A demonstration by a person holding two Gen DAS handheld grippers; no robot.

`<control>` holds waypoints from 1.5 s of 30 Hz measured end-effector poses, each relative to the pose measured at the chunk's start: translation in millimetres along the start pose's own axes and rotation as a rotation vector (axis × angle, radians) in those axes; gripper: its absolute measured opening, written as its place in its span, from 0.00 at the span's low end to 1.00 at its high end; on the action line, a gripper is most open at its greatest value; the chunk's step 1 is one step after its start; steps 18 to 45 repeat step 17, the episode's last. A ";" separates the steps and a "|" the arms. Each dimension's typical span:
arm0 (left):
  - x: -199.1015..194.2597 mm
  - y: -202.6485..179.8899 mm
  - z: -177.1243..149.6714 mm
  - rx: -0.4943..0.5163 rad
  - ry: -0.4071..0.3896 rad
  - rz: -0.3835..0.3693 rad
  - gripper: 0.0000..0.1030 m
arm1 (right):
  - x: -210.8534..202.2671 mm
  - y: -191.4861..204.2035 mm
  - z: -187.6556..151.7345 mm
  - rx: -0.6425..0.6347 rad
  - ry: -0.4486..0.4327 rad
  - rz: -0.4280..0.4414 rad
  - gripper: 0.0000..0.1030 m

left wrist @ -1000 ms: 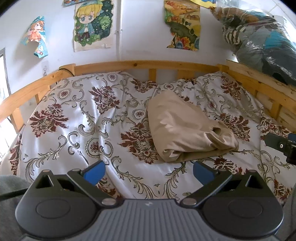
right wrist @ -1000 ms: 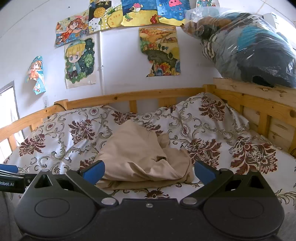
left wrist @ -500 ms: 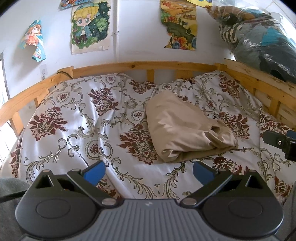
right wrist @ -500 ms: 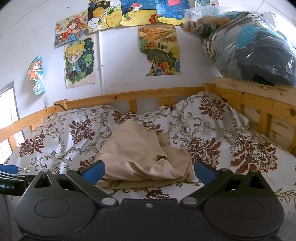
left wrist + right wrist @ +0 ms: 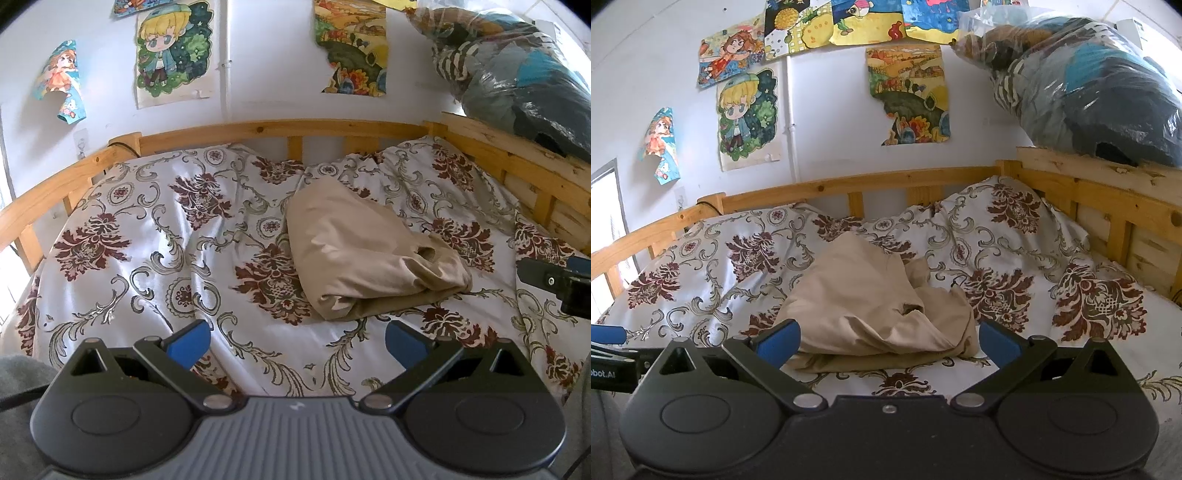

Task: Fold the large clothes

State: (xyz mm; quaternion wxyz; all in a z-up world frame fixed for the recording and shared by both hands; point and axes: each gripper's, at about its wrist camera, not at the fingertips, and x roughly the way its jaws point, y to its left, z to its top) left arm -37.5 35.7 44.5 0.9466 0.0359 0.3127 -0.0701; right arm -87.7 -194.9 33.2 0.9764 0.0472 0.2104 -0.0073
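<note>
A beige garment point(image 5: 365, 258) lies in a loose folded bundle on the floral bedspread point(image 5: 155, 236), right of the bed's middle. It also shows in the right wrist view point(image 5: 871, 314), rumpled, just beyond the fingers. My left gripper point(image 5: 297, 341) is open and empty, held above the bedspread short of the garment. My right gripper point(image 5: 888, 341) is open and empty, close in front of the garment's near edge. The right gripper's body shows at the right edge of the left wrist view point(image 5: 557, 284).
A wooden bed rail point(image 5: 258, 133) runs around the far and right sides. A plastic bag of clothes point(image 5: 1086, 81) sits on the rail at the upper right. Posters point(image 5: 746, 118) hang on the white wall.
Both views have shifted only slightly. The garment lies as before and both grippers stay open.
</note>
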 end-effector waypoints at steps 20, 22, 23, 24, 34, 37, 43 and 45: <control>1.2 0.0 -0.7 0.000 -0.002 -0.001 0.99 | 0.9 -0.1 -0.3 0.001 0.003 -0.007 0.99; 1.2 0.0 -0.7 0.000 -0.002 -0.001 0.99 | 0.9 -0.1 -0.3 0.001 0.003 -0.007 0.99; 1.2 0.0 -0.7 0.000 -0.002 -0.001 0.99 | 0.9 -0.1 -0.3 0.001 0.003 -0.007 0.99; 1.2 0.0 -0.7 0.000 -0.002 -0.001 0.99 | 0.9 -0.1 -0.3 0.001 0.003 -0.007 0.99; 1.2 0.0 -0.7 0.000 -0.002 -0.001 0.99 | 0.9 -0.1 -0.3 0.001 0.003 -0.007 0.99; 1.2 0.0 -0.7 0.000 -0.002 -0.001 0.99 | 0.9 -0.1 -0.3 0.001 0.003 -0.007 0.99; 1.2 0.0 -0.7 0.000 -0.002 -0.001 0.99 | 0.9 -0.1 -0.3 0.001 0.003 -0.007 0.99; 1.2 0.0 -0.7 0.000 -0.002 -0.001 0.99 | 0.9 -0.1 -0.3 0.001 0.003 -0.007 0.99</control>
